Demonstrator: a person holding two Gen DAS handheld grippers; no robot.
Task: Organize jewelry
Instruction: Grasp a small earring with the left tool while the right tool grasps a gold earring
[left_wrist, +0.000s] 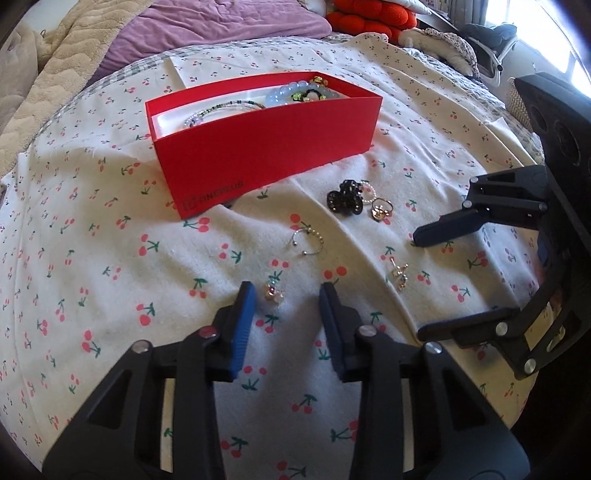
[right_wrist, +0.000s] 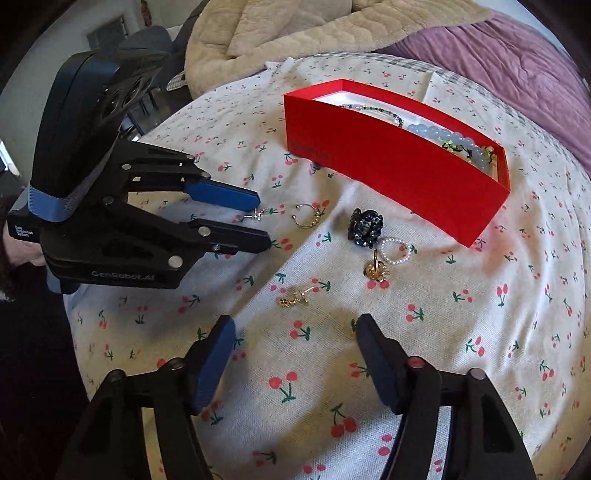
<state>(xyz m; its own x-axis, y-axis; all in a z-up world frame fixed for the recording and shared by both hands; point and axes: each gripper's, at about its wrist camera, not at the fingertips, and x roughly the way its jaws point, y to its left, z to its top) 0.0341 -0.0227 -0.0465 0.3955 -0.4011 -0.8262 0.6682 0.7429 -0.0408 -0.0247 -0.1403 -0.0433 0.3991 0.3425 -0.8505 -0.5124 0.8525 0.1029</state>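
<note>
Bracelets already lying in red cardboard box (left_wrist: 266, 155); small rings and earrings still waiting on bed. Left gripper (left_wrist: 286, 295) fingers standing open around pearl earring (left_wrist: 272, 291); right gripper (right_wrist: 295, 332) open, empty.

A matt red cardboard box (left_wrist: 266, 147) is seen at 12 o'clock on soft cherry-print cloth (left_wrist: 110, 280). Glossy blue beads (right_wrist: 436, 133) lie inside; a shiny gold-metal earring (right_wrist: 293, 298) and glossy black plastic clip (right_wrist: 364, 226) lie outside

Right gripper (right_wrist: 295, 328) jaws apart above cherry-print cloth (right_wrist: 424, 369), gold earring (right_wrist: 293, 298) just ahead, left gripper (right_wrist: 264, 221) straddling a small earring (right_wrist: 257, 214), red box (right_wrist: 399, 170) beyond
</note>
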